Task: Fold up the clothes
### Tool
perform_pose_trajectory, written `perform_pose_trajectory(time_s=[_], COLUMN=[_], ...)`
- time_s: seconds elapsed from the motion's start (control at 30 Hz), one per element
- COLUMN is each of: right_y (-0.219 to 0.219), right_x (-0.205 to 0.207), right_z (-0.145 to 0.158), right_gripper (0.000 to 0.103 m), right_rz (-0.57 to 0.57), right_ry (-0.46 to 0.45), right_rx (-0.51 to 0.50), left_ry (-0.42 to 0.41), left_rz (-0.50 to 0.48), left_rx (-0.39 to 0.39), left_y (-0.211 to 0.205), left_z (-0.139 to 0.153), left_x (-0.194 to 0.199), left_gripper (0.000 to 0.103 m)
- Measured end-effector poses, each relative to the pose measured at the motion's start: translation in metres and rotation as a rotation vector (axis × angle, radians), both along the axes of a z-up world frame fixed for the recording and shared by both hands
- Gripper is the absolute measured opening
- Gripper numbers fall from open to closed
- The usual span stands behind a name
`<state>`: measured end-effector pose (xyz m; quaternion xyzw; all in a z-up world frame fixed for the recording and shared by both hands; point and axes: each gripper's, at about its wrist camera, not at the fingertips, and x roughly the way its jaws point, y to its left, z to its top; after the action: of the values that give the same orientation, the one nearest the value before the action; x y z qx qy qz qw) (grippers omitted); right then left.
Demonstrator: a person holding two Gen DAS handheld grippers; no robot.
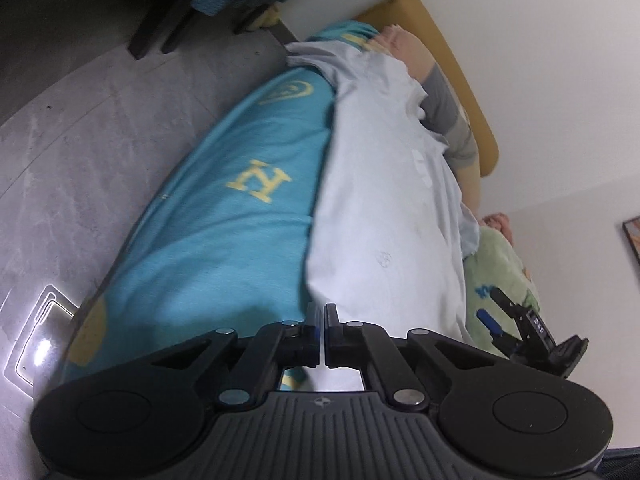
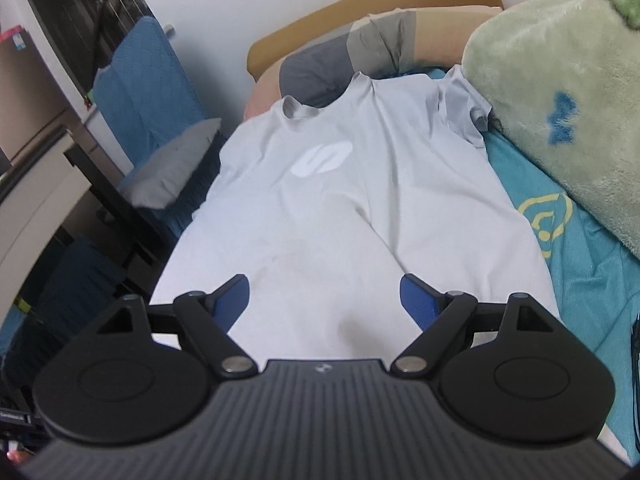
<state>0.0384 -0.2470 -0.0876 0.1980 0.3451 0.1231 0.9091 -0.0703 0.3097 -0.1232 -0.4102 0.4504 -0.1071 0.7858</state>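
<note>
A pale grey T-shirt point(image 2: 344, 200) with a white oval logo lies spread face up on a teal bedsheet point(image 2: 580, 264), collar toward the headboard. My right gripper point(image 2: 324, 292) is open and empty, its blue pads hovering over the shirt's lower hem. In the left wrist view the same shirt point(image 1: 380, 208) runs along the bed. My left gripper point(image 1: 323, 312) has its jaws closed at the shirt's side edge near the hem, apparently pinching the cloth. The right gripper point(image 1: 496, 320) shows at the right, beyond the shirt.
A green fleece blanket point(image 2: 560, 80) is piled at the right of the shirt. A grey and beige pillow point(image 2: 360, 52) lies by the mustard headboard point(image 2: 360, 12). A blue padded chair point(image 2: 140, 80) and dark furniture stand left of the bed. Grey floor point(image 1: 100, 140) lies beside the bed.
</note>
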Motion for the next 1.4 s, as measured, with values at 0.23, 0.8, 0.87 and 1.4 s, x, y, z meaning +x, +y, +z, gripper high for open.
perform_pose_trajectory(time_s=[0.23, 0.8, 0.87, 1.4], right_y=[0.005, 0.005, 0.004, 0.001], right_x=[0.000, 0.002, 0.001, -0.006], right_z=[0.003, 0.006, 0.008, 0.034], right_gripper=[0.084, 0.084, 0.084, 0.084], right_rz=[-0.002, -0.008, -0.014, -0.049], right_ry=[-0.012, -0.027, -0.037, -0.156], right_rx=[-0.014, 0.012, 0.015, -0.032], left_ry=[0.003, -0.026, -0.040, -0.037], left_rz=[0.007, -0.172, -0.149, -0.127], left_rx=[0.040, 0.251, 0.267, 0.579], left_y=[-0.008, -0.083, -0.083, -0.083], left_z=[-0.017, 0.008, 0.021, 0.071], left_x=[0.024, 0.047, 0.041, 0.078], left_gripper=[0.043, 0.002, 0.002, 0.065])
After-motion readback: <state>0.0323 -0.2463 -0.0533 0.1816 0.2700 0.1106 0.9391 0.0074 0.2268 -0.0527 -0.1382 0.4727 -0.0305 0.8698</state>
